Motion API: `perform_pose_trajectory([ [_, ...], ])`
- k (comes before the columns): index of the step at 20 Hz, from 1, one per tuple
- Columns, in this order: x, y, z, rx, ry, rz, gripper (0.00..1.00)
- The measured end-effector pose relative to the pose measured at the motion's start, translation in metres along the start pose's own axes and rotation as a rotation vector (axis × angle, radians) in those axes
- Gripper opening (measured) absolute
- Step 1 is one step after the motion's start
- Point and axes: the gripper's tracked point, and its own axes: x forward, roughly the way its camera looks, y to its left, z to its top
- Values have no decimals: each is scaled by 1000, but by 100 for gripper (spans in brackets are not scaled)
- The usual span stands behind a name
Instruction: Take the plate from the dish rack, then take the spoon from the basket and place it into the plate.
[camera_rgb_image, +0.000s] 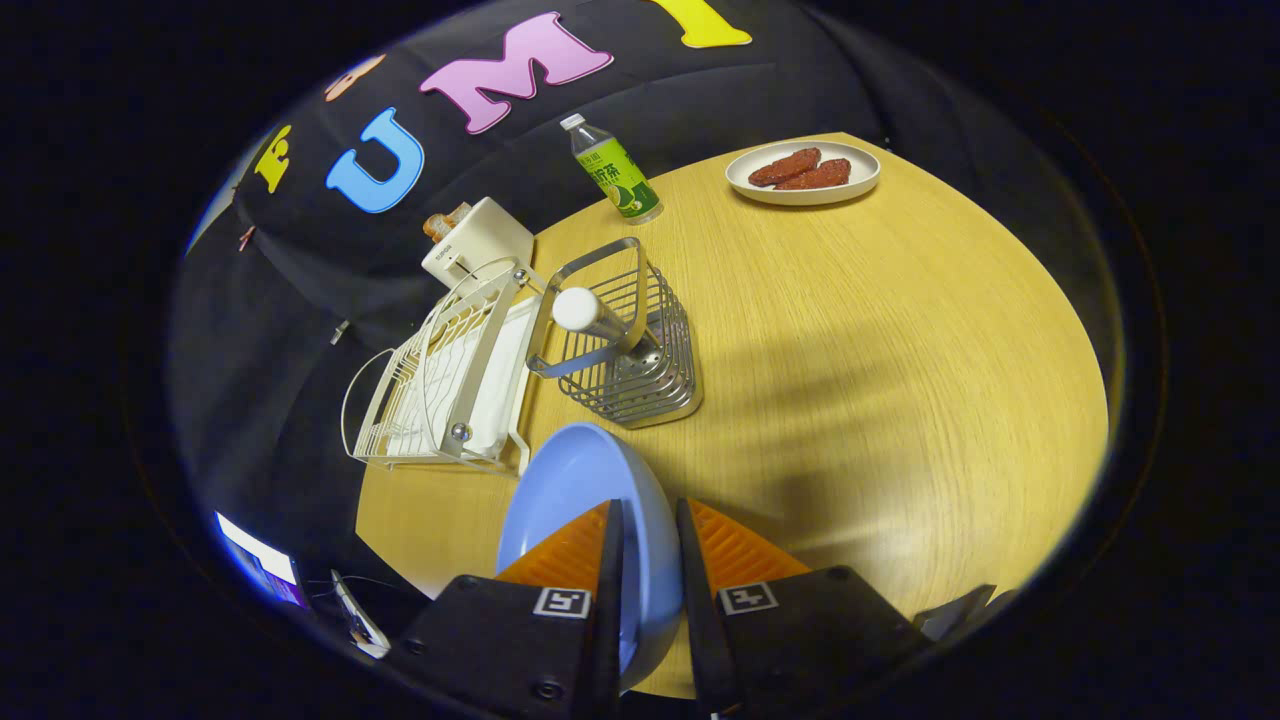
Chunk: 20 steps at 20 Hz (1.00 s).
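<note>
Gripper (648, 560) clamps blue plate (580, 490) edge-on, clear of rack (440, 390). Step 1 looks done. Next we set plate down, then fetch spoon (590, 312) from basket (640, 370) just ahead.

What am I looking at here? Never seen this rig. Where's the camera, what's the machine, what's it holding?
There is no robot arm. A person carries a handheld two-finger gripper, and a fisheye camera rides on it, looking forward along the fingers, so the picture is the gripper's own view.

The fingers are closed on the rim of a light blue plate, held on edge between them above a round wooden table.

Just beyond the plate stands a white dish rack. Beside it is a metal wire basket with a white-handled spoon standing in it. Farther back are a green-labelled bottle, a white plate of reddish-brown food and a white toaster with bread.

The plate is already out of the rack; the spoon is not yet taken.
</note>
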Motion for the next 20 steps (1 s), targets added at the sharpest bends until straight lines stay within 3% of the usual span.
perform_pose_trajectory([
  [2, -3, -4, 1, -19, -10, 4, 48],
  [4, -8, -2, 5, -71, -27, 14, 49],
  [8, -27, 8, 33, -204, -155, 52, 88],
  [10, -36, 12, 46, -275, -230, 65, 97],
  [20, -35, 53, 100, -495, -463, 141, 98],
])
